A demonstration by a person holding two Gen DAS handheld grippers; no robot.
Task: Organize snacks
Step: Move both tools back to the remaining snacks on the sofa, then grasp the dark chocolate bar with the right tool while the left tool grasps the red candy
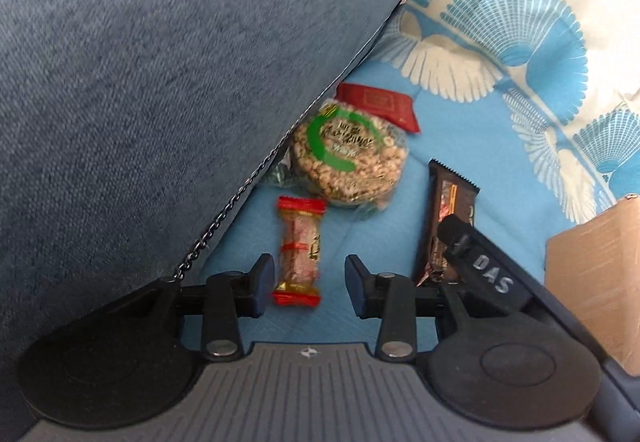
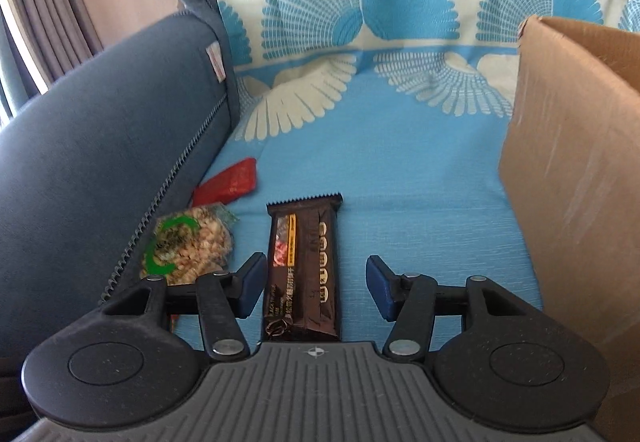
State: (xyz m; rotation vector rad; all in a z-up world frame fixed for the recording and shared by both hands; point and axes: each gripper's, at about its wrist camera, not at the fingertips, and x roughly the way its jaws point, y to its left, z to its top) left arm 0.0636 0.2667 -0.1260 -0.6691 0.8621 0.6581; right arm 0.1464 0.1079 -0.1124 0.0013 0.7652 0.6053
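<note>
A small snack bar (image 1: 300,248) in clear wrap with red ends lies on the blue cloth. It sits between the fingers of my left gripper (image 1: 310,278), which is open; the left pad is close to it and the right pad stands apart. A dark brown chocolate bar (image 2: 304,270) lies lengthwise between the fingers of my right gripper (image 2: 316,274), open, with gaps on both sides. In the left wrist view the same dark bar (image 1: 448,202) is partly hidden under the right tool's black body (image 1: 488,278). A round puffed-grain cake (image 1: 350,158) with a green ring and a red packet (image 1: 380,104) lie farther off.
A blue-grey sofa cushion (image 1: 160,82) with a zipper rises along the left, touching the grain cake (image 2: 186,246). An open cardboard box (image 2: 572,182) stands on the right. The blue cloth (image 2: 420,170) with its fan pattern runs up the backrest behind.
</note>
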